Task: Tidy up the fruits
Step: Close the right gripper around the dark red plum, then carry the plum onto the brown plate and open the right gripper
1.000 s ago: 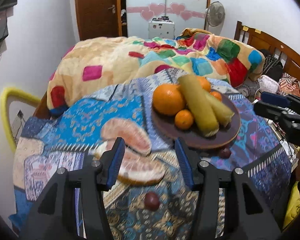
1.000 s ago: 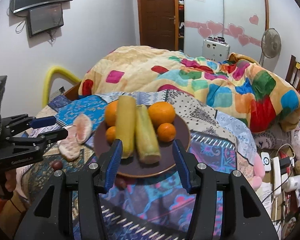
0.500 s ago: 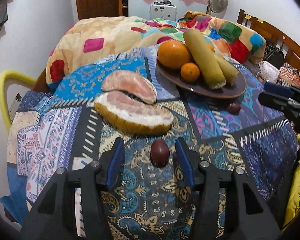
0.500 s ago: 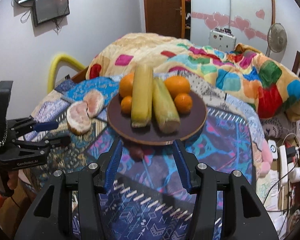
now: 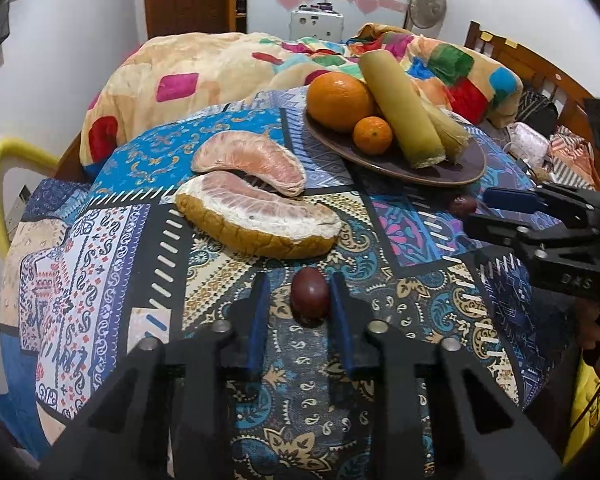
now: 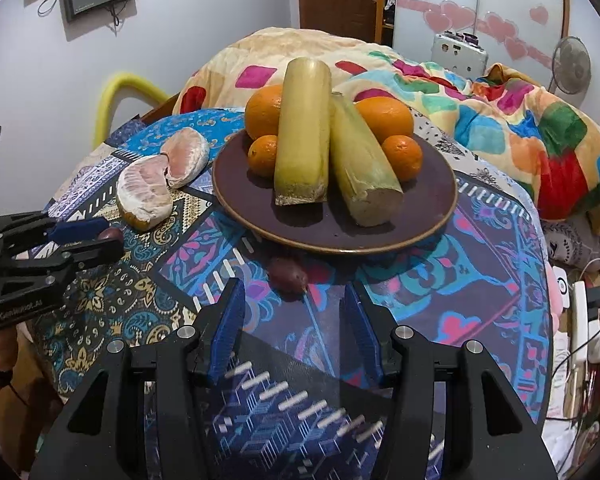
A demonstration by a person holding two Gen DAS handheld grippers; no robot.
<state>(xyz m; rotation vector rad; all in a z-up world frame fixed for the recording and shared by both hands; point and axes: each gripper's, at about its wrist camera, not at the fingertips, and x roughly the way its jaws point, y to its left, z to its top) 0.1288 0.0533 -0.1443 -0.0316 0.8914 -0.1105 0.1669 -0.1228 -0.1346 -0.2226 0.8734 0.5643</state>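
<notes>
Passion fruit (image 5: 309,295) on near tabletop (image 5: 380,288), between left tongs (image 5: 298,308), narrowed but not gripping; small, round, smooth, likely rolls, so grip across middle; right tongs (image 6: 294,328) wide, empty

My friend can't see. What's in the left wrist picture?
The left tool straddles a small dark red fruit on a patterned tablecloth. Beyond lie two pomelo pieces and a plate of oranges.

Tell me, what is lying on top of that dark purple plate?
On the plate lie two sugarcane pieces, two big oranges and two small tangerines. Whatever sits behind the cane is hidden.
</notes>
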